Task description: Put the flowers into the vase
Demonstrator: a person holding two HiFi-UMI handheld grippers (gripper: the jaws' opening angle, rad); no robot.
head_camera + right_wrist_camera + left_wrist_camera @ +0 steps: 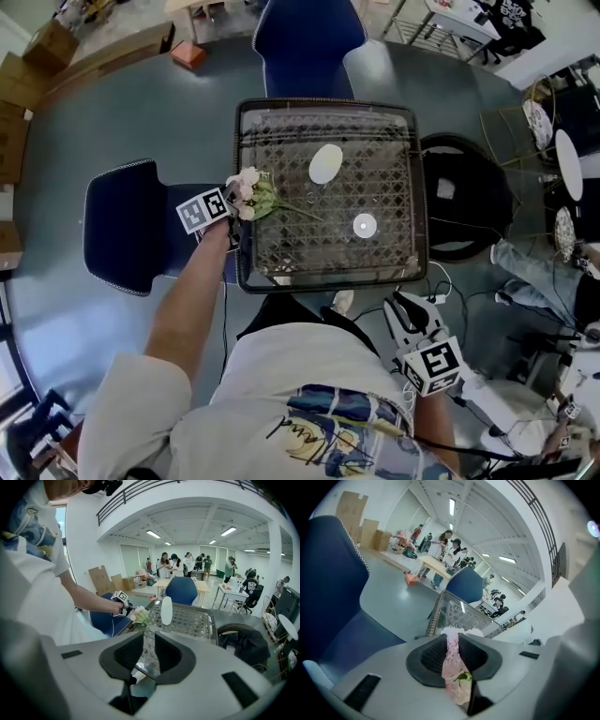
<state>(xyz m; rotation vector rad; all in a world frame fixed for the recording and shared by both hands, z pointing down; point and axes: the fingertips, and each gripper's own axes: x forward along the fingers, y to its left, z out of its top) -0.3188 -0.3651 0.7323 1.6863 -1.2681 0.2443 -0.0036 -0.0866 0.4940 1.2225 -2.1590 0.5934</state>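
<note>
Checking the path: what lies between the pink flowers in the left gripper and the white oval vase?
Only bare glass tabletop, seen in the head view, separates the pink flowers from the white oval vase.

The person wears a white short-sleeved T-shirt (281, 375), printed across the front with blue and yellow patches and a line of black handwritten script; its left sleeve (127, 403) is plain white and loose. The left gripper (234, 199) has a pale grey-white moulded shell, two black ribbed pads (433, 656) set in a dark oval recess, and a white cube (204, 211) bearing black square markers; a thin black cable (225, 300) hangs from it. The right gripper (399, 302) is white with black trim; it has the same dark ribbed pads (121, 656), small black rectangular slots (71, 654) in its shell, and its own marker cube (432, 366).
</note>
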